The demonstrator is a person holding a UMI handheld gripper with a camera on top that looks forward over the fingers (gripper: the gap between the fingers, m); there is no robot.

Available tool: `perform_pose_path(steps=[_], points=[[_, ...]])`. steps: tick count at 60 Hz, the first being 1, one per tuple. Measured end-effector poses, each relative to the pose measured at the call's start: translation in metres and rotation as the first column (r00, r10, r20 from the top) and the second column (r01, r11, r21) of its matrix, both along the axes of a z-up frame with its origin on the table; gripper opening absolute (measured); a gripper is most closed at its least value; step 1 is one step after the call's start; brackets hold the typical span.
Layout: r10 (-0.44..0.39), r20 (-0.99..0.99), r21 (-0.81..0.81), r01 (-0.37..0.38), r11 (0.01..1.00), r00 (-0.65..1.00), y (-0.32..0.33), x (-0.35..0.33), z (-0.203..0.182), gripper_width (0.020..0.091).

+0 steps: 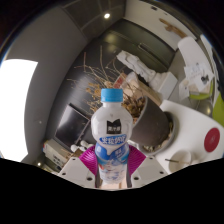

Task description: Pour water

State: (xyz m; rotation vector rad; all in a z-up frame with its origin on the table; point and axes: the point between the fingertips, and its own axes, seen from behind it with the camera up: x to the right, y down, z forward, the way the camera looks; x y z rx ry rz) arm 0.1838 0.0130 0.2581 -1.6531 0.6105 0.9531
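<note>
White bottle, blue cap, pink pads.

The bottle has a milky white body, a light blue cap at its twelve o'clock, a small dark emblem at its middle and a blue-and-white label band low down. At its four and eight o'clock sit the gripper's white fingers with magenta pads. At two o'clock, a white object bears a magenta dot.

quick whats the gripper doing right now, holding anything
gripper: fingers closed on the water bottle, held upright between the pink pads.
</note>
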Motion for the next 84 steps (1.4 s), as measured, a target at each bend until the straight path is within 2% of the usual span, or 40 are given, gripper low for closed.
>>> perform_pose_path(steps=[6, 11, 15, 19, 23, 26, 34, 45, 49, 52, 61, 63, 66, 67, 69, 73, 84], points=[[-0.086, 0.313, 0.1, 0.057, 0.993, 0.946, -0.002, 0.053, 0.028, 0.0349], [-0.17, 0.513, 0.151, 0.107, 0.983, 0.841, -0.008, 0.102, 0.033, 0.0349], [-0.205, 0.635, 0.156, 0.136, 0.978, 0.744, -0.005, 0.14, 0.017, 0.0348], [-0.215, 0.735, 0.137, 0.17, 0.976, 0.643, -0.015, 0.17, -0.017, 0.0347], [-0.185, 0.798, 0.089, 0.191, 0.978, 0.573, -0.013, 0.194, -0.044, 0.0348], [-0.157, 0.822, 0.055, 0.199, 0.979, 0.547, -0.018, 0.204, -0.079, 0.0348], [-0.096, 0.827, -0.028, 0.211, 0.977, 0.553, -0.025, 0.218, -0.143, 0.0349], [-0.047, 0.815, -0.092, 0.209, 0.973, 0.577, -0.03, 0.22, -0.199, 0.0356], [-0.067, 0.818, -0.068, 0.211, 0.975, 0.572, -0.03, 0.22, -0.203, 0.037], [-0.077, 0.82, -0.056, 0.214, 0.975, 0.567, -0.033, 0.218, -0.203, 0.0396], [-0.073, 0.826, -0.063, 0.22, 0.974, 0.559, -0.034, 0.218, -0.205, 0.053], [-0.055, 0.824, -0.086, 0.219, 0.972, 0.563, -0.035, 0.217, -0.207, 0.0623], [-0.038, 0.815, -0.108, 0.216, 0.97, 0.578, -0.038, 0.214, -0.206, 0.0842], [-0.038, 0.812, -0.112, 0.22, 0.969, 0.582, -0.041, 0.214, -0.205, 0.0876], [-0.035, 0.808, -0.125, 0.23, 0.965, 0.588, -0.045, 0.215, -0.203, 0.0823], [-0.035, 0.811, -0.135, 0.245, 0.96, 0.584, -0.057, 0.213, -0.191, 0.0866], [0.013, 0.836, -0.184, 0.258, 0.948, 0.548, -0.115, 0.182, -0.152, 0.0856]])
